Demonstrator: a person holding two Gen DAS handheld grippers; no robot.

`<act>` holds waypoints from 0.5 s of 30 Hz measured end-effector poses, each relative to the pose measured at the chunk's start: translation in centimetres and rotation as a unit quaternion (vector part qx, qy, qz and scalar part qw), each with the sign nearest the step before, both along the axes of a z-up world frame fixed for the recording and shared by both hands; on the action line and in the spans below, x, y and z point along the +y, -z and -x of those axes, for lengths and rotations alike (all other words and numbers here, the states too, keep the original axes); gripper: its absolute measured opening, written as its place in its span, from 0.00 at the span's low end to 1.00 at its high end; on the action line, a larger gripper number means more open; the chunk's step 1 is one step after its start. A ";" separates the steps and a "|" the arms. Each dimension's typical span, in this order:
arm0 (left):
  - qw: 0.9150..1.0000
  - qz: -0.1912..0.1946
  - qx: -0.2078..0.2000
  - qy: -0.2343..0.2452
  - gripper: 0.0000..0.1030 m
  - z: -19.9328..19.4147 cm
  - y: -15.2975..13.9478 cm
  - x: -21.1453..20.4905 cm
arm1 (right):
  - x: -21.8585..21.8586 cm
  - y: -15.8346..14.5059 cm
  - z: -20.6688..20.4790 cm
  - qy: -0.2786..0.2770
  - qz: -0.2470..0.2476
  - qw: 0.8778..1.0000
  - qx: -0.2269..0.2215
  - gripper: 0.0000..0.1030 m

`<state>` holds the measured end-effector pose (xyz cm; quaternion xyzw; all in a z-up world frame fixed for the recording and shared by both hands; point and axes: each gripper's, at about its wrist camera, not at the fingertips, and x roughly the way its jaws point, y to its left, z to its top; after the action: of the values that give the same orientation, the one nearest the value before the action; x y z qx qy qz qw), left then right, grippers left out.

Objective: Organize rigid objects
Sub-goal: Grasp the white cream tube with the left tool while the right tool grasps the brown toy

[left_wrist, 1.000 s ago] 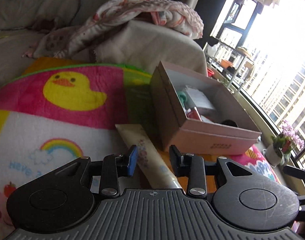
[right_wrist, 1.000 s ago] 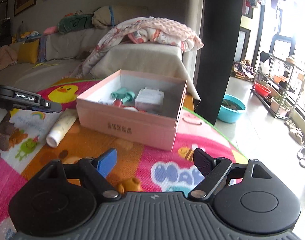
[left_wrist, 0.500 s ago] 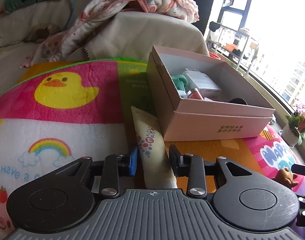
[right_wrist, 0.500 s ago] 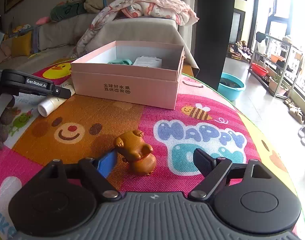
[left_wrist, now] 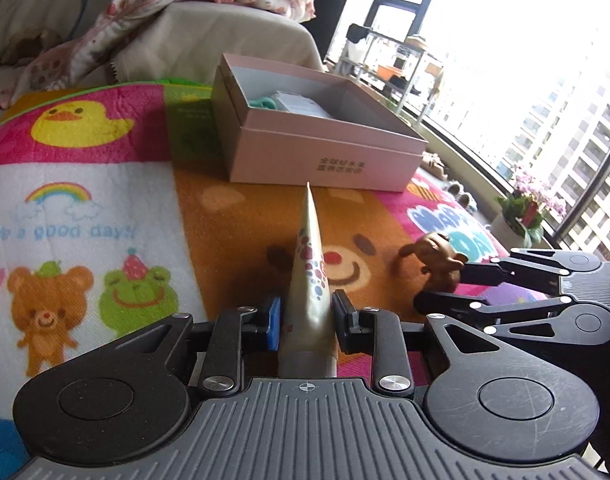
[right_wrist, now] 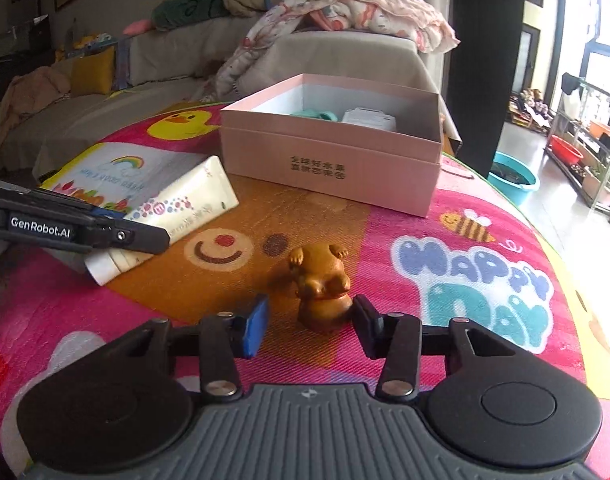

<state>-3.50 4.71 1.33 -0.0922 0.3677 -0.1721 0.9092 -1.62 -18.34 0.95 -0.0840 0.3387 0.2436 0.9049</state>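
A cream tube (left_wrist: 309,248) with coloured dots sits between the pads of my left gripper (left_wrist: 307,320), its flat end pointing at the pink box (left_wrist: 325,160). The jaws are closing and both pads press its sides. In the right wrist view the left gripper (right_wrist: 145,236) holds the tube (right_wrist: 185,204) near its cap. A brown animal figurine (right_wrist: 321,280) stands on the mat between the closing jaws of my right gripper (right_wrist: 309,314). The right pad touches it and a gap remains at the blue left pad. The open box (right_wrist: 329,160) holds a teal item and a white packet.
A colourful play mat (left_wrist: 85,208) covers the surface. A sofa with a rumpled blanket (right_wrist: 345,12) stands behind the box. A potted plant (left_wrist: 525,208) sits by the window on the right. A blue basin (right_wrist: 513,180) and a shelf stand on the floor beyond.
My left gripper has closed on the tube and drawn it away from the box, turning it on edge. My right gripper has sunk to the figurine and its jaws have narrowed around it.
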 end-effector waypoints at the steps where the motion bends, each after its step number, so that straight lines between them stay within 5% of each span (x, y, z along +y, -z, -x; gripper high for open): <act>1: 1.000 -0.003 -0.001 -0.001 0.29 0.2 0.0 -0.1 | 0.3 -0.1 0.3 -0.006 0.005 1.000 -0.001 0.44; 12: 0.996 -0.067 -0.047 -0.029 0.34 0.9 -1.0 0.1 | -1.7 -0.3 0.1 0.081 0.078 0.992 -0.063 0.61; 15: 0.995 -0.074 -0.059 -0.015 0.34 0.9 -1.3 0.1 | -2.7 -0.2 -0.4 0.100 0.060 0.992 -0.052 0.69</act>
<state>-4.36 4.83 2.60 -0.0194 0.3240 -0.1362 0.9360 -1.26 -21.01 1.15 -0.1168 0.3118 0.1267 0.9344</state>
